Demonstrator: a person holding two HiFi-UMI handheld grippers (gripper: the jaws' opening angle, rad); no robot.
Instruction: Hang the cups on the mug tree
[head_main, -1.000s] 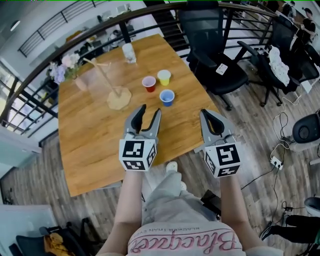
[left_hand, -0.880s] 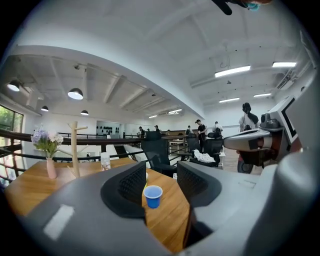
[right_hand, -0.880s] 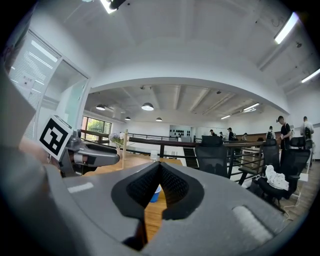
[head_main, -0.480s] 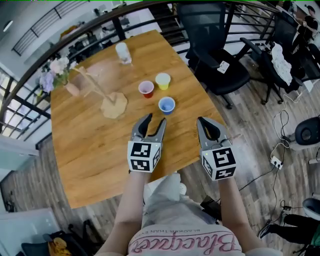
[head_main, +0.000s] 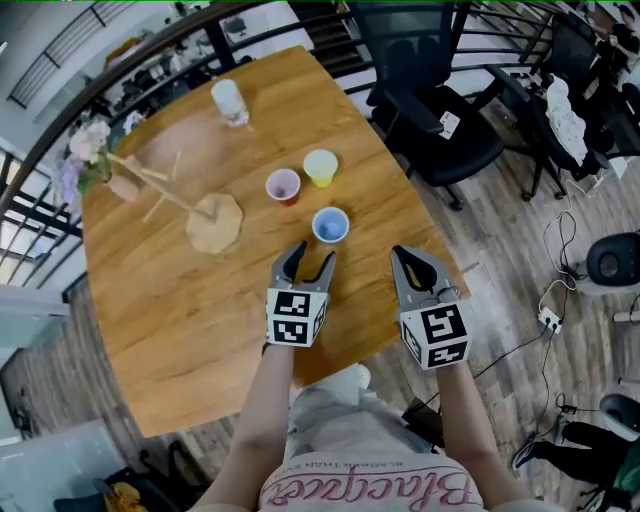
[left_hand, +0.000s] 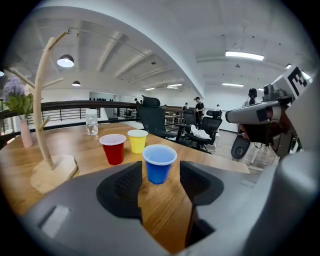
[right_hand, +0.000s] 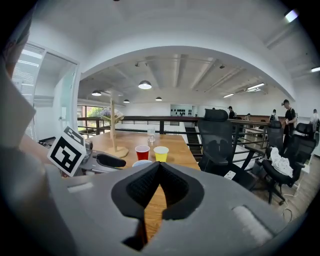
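Left gripper (head_main: 308, 262): jaws apart, just been opening, nothing between them; right gripper (head_main: 413, 262) closed, empty. Blue cup (left_hand: 159, 164) stands upright just ahead of the left tips. Advance centred and pinch gently, since the wall looks crushable; mug tree (head_main: 190, 205) stands farther left.

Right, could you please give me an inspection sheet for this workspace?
Surface: wooden table, no spills seen.
Job's things: red cup, yellow cup, blue cup upright; mug tree holds none.
Clutter: glass, vase.
Grippers: left gripper open, jaws just opening, nothing between; right gripper shut, empty.
Cables: cable, power strip on floor.
Surroundings: chairs, railing.
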